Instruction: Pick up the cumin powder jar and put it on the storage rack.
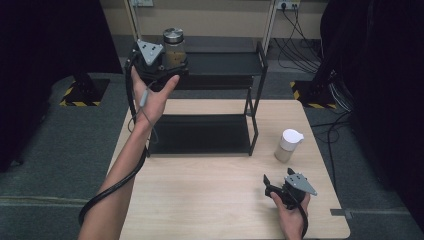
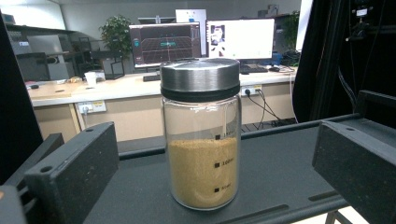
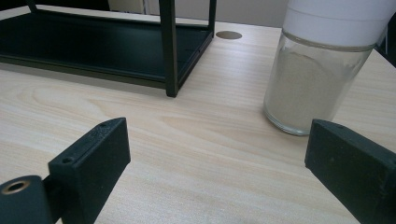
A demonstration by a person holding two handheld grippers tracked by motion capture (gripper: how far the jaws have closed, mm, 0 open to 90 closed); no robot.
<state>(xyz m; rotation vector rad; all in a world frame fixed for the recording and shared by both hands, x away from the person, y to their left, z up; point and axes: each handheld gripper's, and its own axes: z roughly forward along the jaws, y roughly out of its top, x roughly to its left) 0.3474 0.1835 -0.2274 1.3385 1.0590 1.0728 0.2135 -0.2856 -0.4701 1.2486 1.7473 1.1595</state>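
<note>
High view: my left gripper (image 1: 167,62) hangs at the rack's (image 1: 257,65) top shelf, at the steel-lidded jar (image 1: 173,46). Left gripper view: jaws apart, flanking the jar (image 2: 201,135) untouched; glass, likely slippery, so grip mid-body. Right gripper view: right gripper (image 3: 215,163) jaws apart, white-lidded jar (image 3: 322,65) near.

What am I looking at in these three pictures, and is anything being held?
A person sits at a wooden table, each hand holding a two-jaw tool. The high view looks down from above; the other two look along each tool's jaws. The left tool is open around a steel-lidded jar of brown grains standing on the top shelf of a black rack, jaws not touching it. The right tool rests open near a white-lidded jar on the table. Nothing is held.
</note>
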